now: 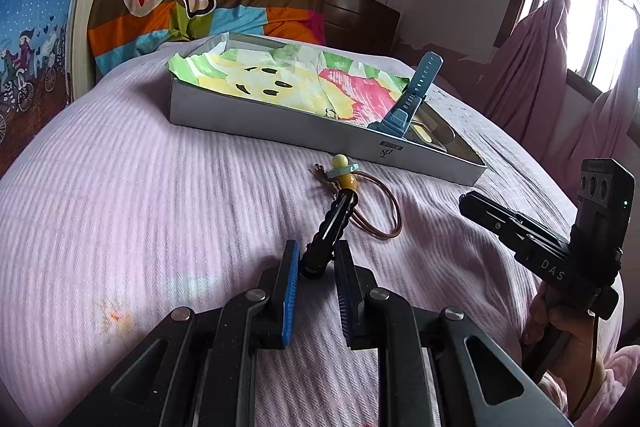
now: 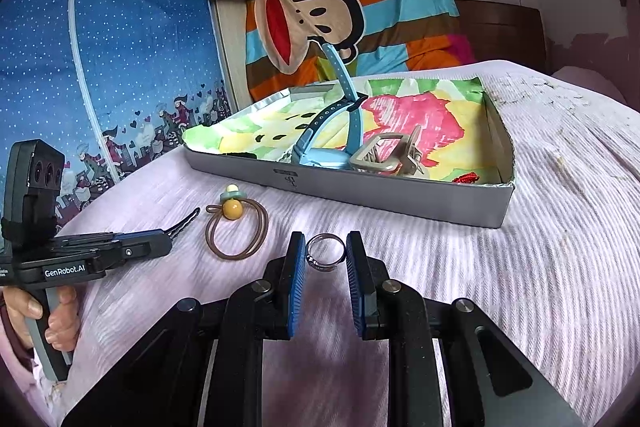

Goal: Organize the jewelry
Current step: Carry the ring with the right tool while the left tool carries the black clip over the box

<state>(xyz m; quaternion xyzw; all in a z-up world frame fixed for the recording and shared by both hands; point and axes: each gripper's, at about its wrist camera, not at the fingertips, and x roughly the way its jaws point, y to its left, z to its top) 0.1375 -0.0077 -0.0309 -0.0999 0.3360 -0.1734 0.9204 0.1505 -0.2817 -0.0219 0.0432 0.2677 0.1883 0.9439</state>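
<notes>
— Holding anything yet?

— My left claw (image 1: 318,261) is nipped narrow on the near end of a black hair clip (image 1: 330,227); the rest of the clip juts toward the box (image 1: 280,131). My right claw (image 2: 326,255) stands partly open around a silver ring (image 2: 326,253) on the bed (image 2: 520,267). Whether the pads touch the ring, I cannot tell.

— Where is everything else?

— A brown hair tie (image 2: 236,233) with its yellow bead lies on the bed, just in front of the box and left of the ring. Inside the box, on colourful paper, sits a blue watch (image 2: 324,151) with its strap sticking up, and a grey buckle beside it.

— How will the ring behave?

— I judge it light, hard and slippery, likely to roll or pop out. I would pinch it across its band. The clip seems stiff and thin, so it may swivel; the tie is soft and best taken at the bead.
</notes>
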